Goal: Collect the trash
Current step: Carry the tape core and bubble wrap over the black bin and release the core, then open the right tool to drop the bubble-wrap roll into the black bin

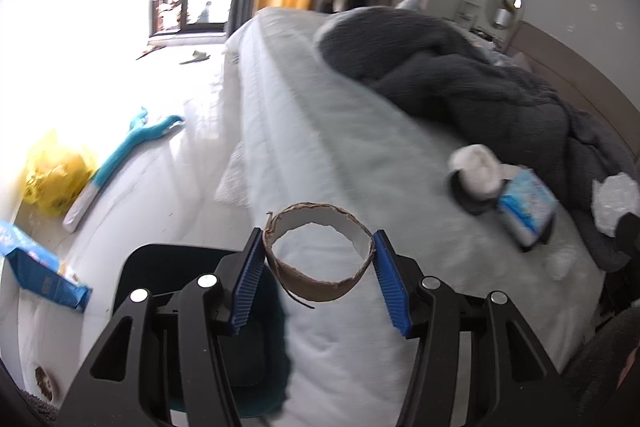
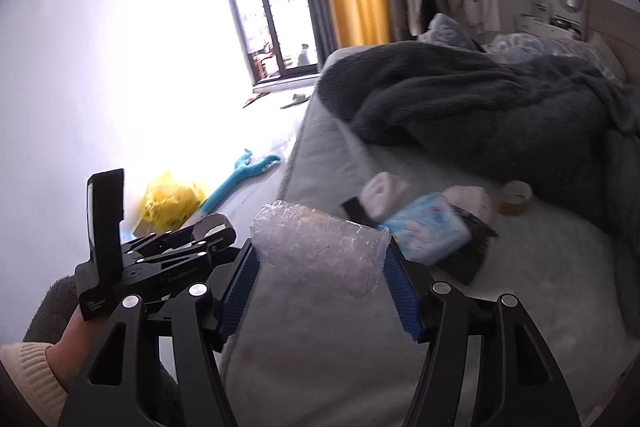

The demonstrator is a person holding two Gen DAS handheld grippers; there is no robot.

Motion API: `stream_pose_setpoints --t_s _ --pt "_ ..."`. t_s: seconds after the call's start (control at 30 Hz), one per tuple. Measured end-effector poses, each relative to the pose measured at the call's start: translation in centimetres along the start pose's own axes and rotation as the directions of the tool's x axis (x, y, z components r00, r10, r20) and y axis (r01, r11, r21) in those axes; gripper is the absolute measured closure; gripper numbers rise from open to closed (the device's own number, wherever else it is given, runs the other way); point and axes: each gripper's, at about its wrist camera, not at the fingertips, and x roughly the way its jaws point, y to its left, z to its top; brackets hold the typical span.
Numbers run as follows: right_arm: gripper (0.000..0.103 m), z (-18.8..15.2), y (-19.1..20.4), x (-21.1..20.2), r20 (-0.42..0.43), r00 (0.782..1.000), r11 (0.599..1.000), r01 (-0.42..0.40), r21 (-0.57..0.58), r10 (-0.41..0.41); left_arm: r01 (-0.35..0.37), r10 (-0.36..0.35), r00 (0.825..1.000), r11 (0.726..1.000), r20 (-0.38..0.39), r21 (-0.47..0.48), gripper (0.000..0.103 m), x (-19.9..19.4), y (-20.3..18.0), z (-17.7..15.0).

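1. Nearest us, our left gripper (image 1: 319,259) had its blue pads pressed on either side of a torn cardboard ring (image 1: 319,251), holding it above the edge of the bed (image 1: 320,147).
2. Our right gripper (image 2: 320,259) was closed on a crumpled wad of clear plastic wrap (image 2: 320,247), also lifted over the bed's near side.
3. Just below the left gripper, beside the bed, sat a dark bin (image 1: 200,327); we judged it the likely drop spot, though its opening was mostly hidden.
4. We judged the step to be carrying: both pieces of trash were picked up, neither yet dropped. The next move called for swinging each gripper over a container and opening the jaws fully so the light pieces fell clear.
5. Farther along the bed lay a blue tissue pack (image 2: 428,231), a white roll (image 1: 476,171), a brown tape roll (image 2: 516,197) and a grey blanket (image 2: 460,99).
6. On the floor beyond were a yellow bag (image 1: 56,175), a blue packet (image 1: 40,271) and a teal tool (image 1: 132,143).
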Motion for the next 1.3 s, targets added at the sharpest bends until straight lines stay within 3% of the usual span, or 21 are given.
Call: stream_pose_setpoints --t_s 0.3,0.57,0.93,1.17,1.3 --pt "0.040 1.3 6.8 5.1 -0.106 0.990 0.991 -0.098 -0.092 0.088 -0.087 0.081 0.990 0.995 -0.113 -0.050 0.046 1.7 6.4 -1.5" --pt "0.040 3.2 12.3 9.6 -0.163 0.973 0.972 -0.186 -0.143 0.162 -0.169 0.139 0.959 0.980 -0.249 -0.104 0.046 3.3 13.0 -4.1" --pt "0.040 2.7 16.2 15.6 -0.282 0.936 0.966 -0.244 -0.085 0.211 -0.176 0.087 0.913 0.965 -0.399 -0.193 0.044 5.6 18.6 -7.2" --pt "0.040 1.6 16.9 19.1 -0.356 0.912 0.965 -0.249 -0.081 0.205 -0.162 0.062 0.896 0.967 -0.439 -0.194 0.030 6.0 19.6 -8.0" --pt "0.040 0.8 17.1 21.0 -0.398 0.898 0.968 -0.239 -0.081 0.188 -0.155 0.051 0.899 0.966 -0.434 -0.208 0.024 5.2 20.2 -8.1"
